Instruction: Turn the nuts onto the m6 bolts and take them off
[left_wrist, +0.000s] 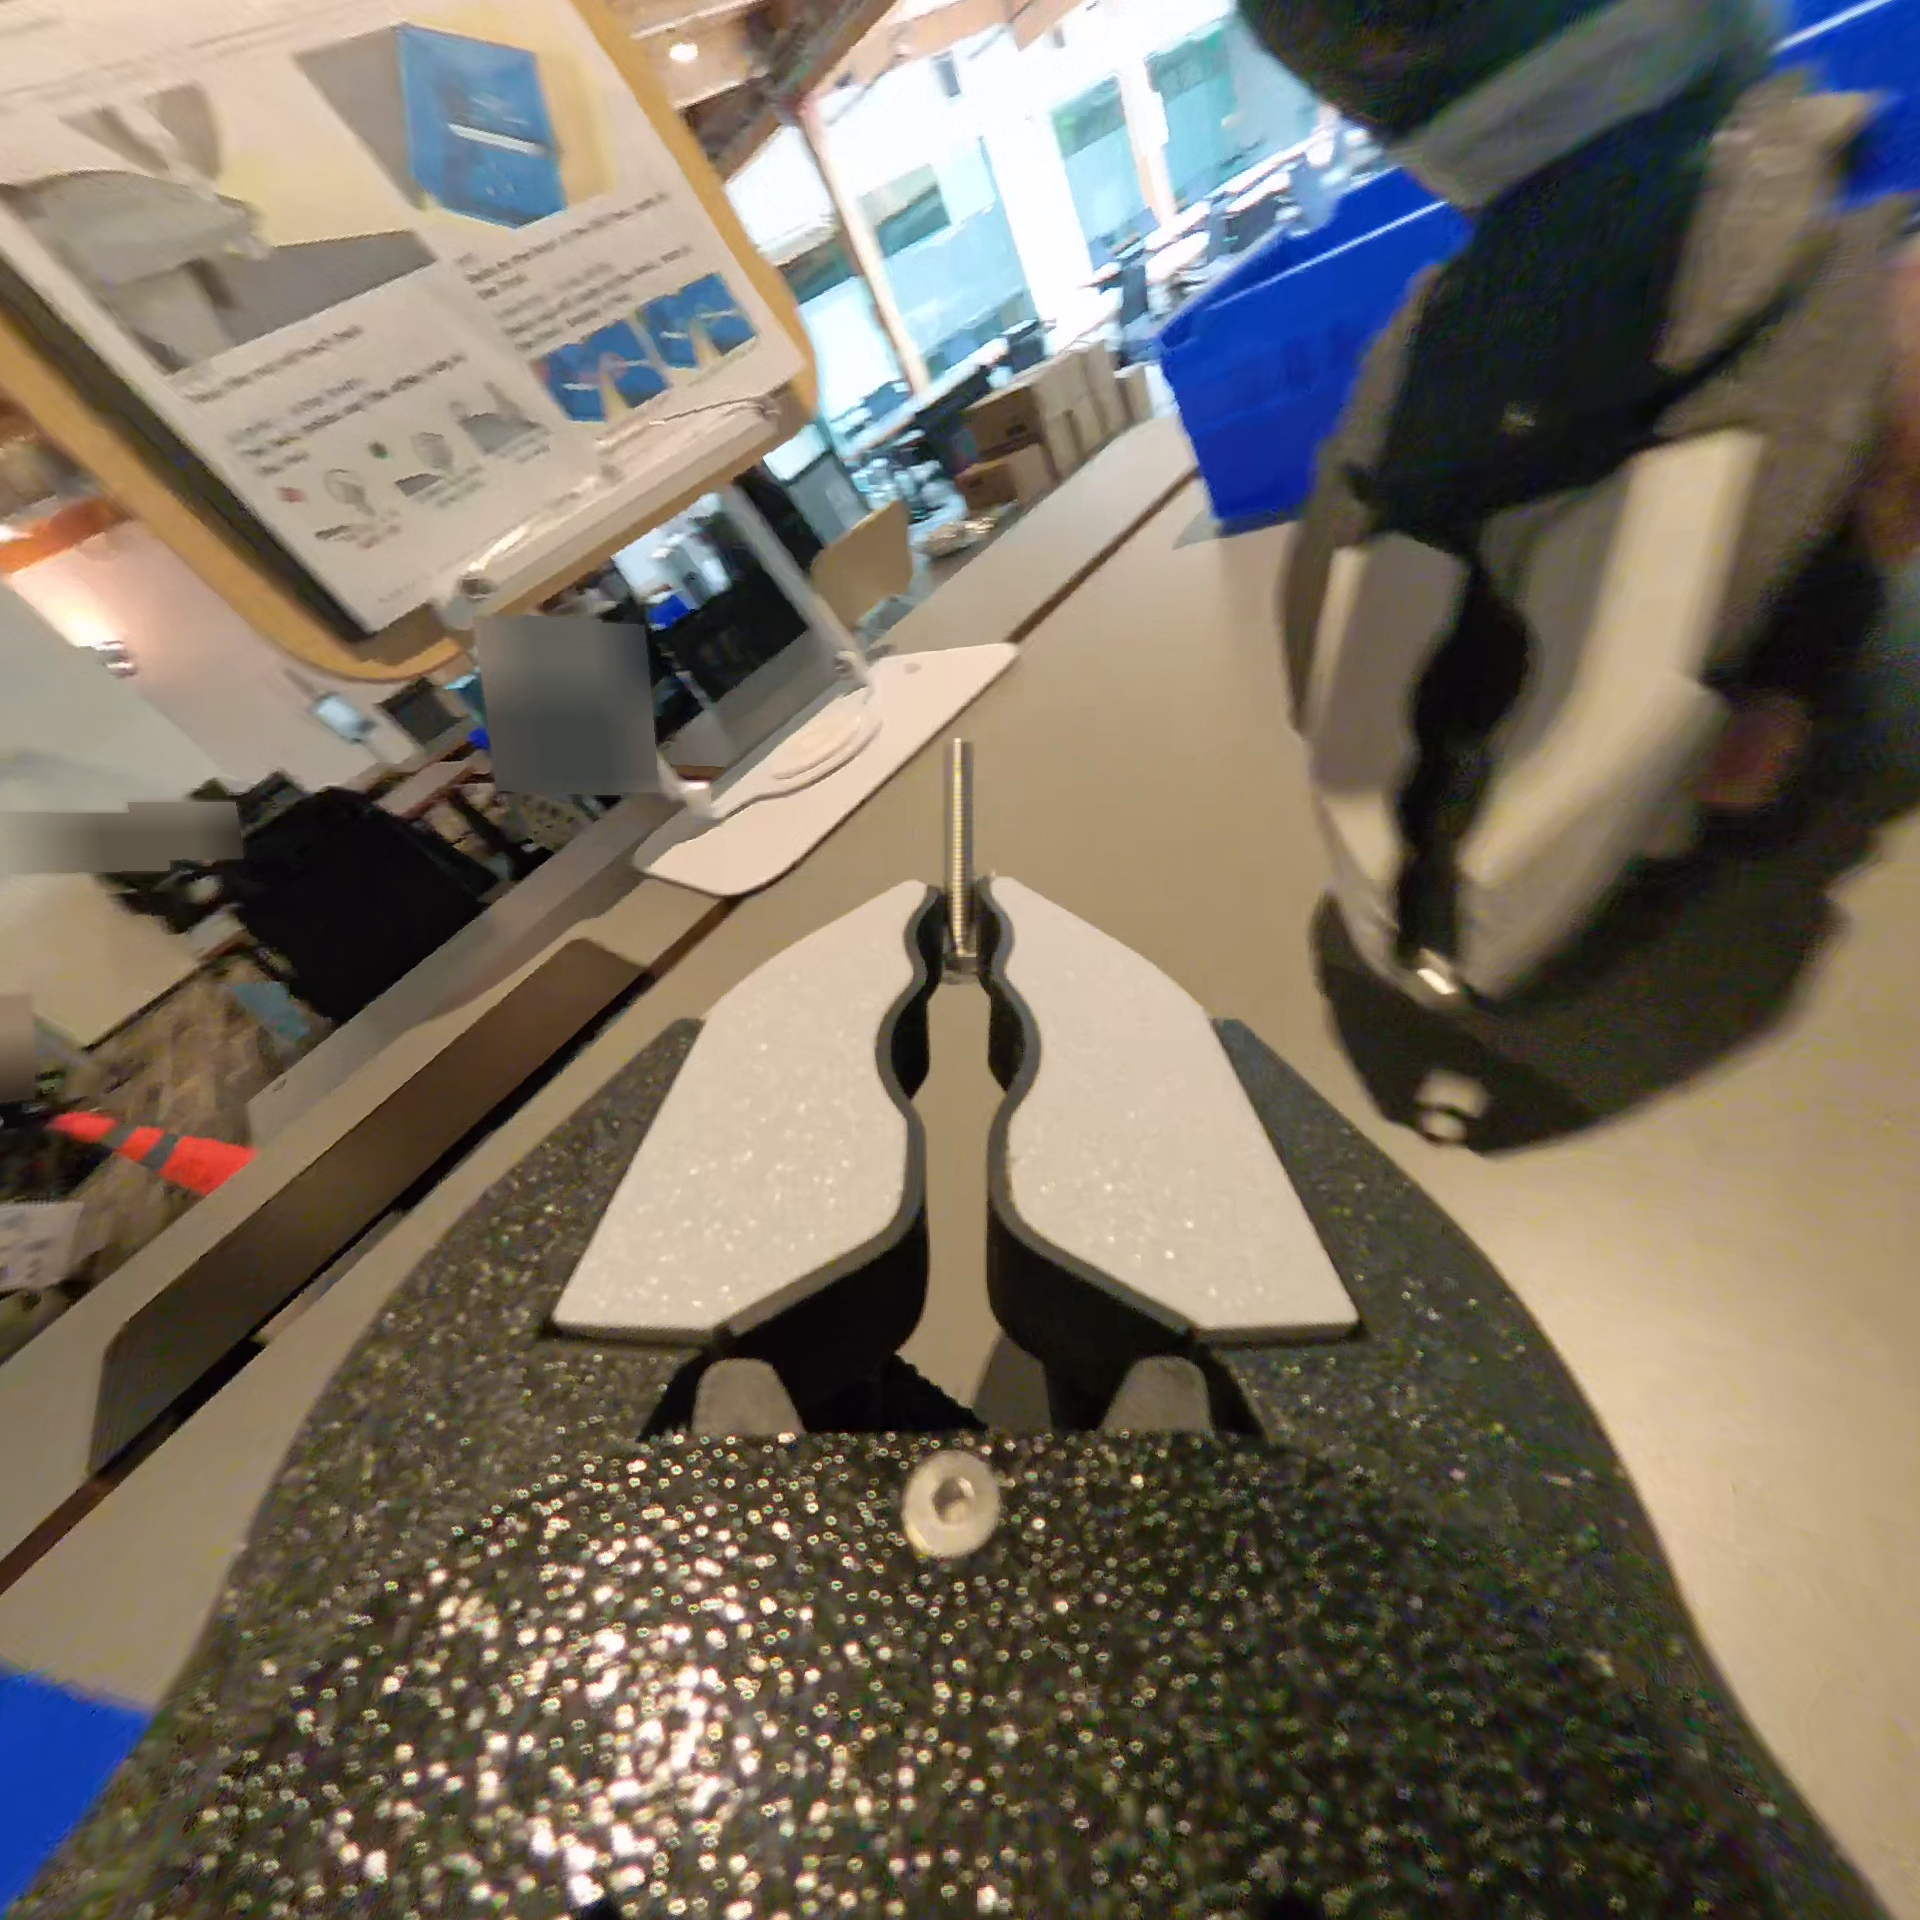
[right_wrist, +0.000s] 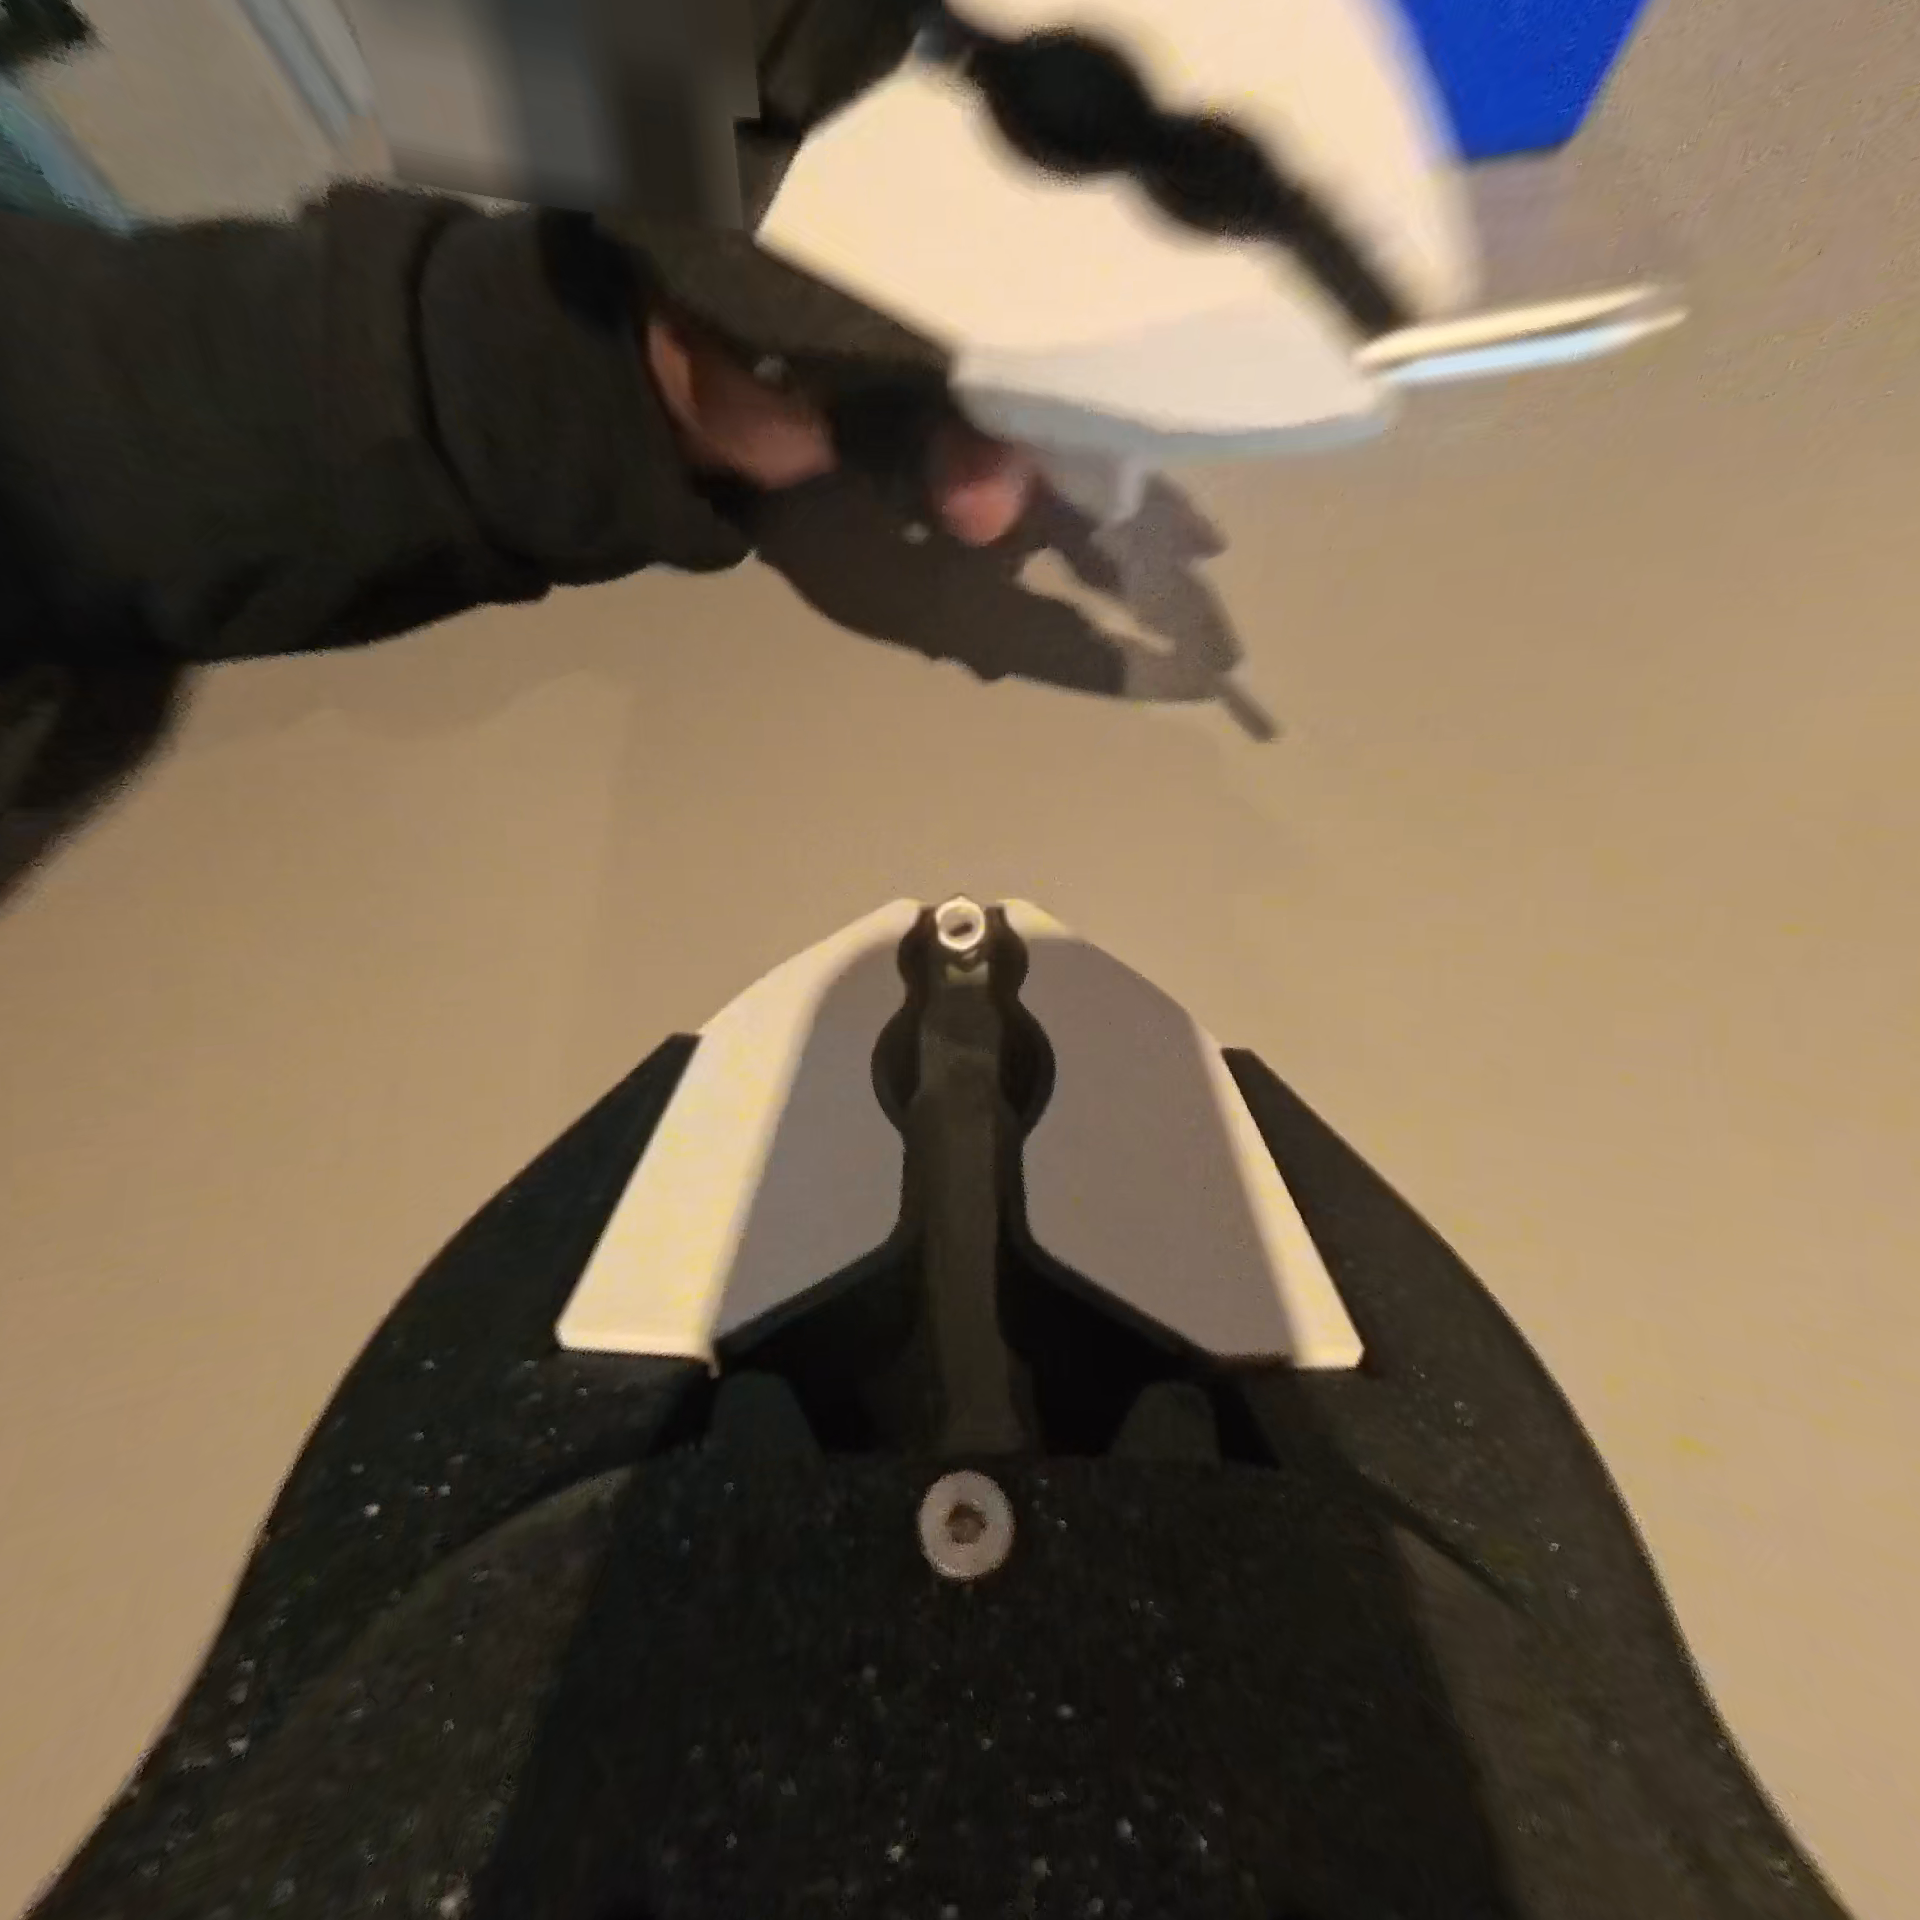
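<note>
My left gripper (left_wrist: 958, 914) is shut on the head end of a long silver bolt (left_wrist: 957, 821), whose threaded shaft points forward past the fingertips above the beige table (left_wrist: 1143, 779). My right gripper (right_wrist: 961, 925) is shut on a small silver nut (right_wrist: 957, 922) held at its very tips, hole facing the camera. The right gripper also shows blurred at the right of the left wrist view (left_wrist: 1538, 790), apart from the bolt. The left gripper shows blurred at the top of the right wrist view (right_wrist: 1122, 260), with the bolt (right_wrist: 1527, 332) sticking out to the right.
A white tablet stand (left_wrist: 831, 727) carrying an instruction sheet (left_wrist: 416, 312) stands at the table's far left. A blue bin (left_wrist: 1288, 416) sits at the far right. A person's dark-sleeved arm (right_wrist: 312, 416) and hand hold the left gripper. Some 9 centimetres of space lies between my two pairs of fingers.
</note>
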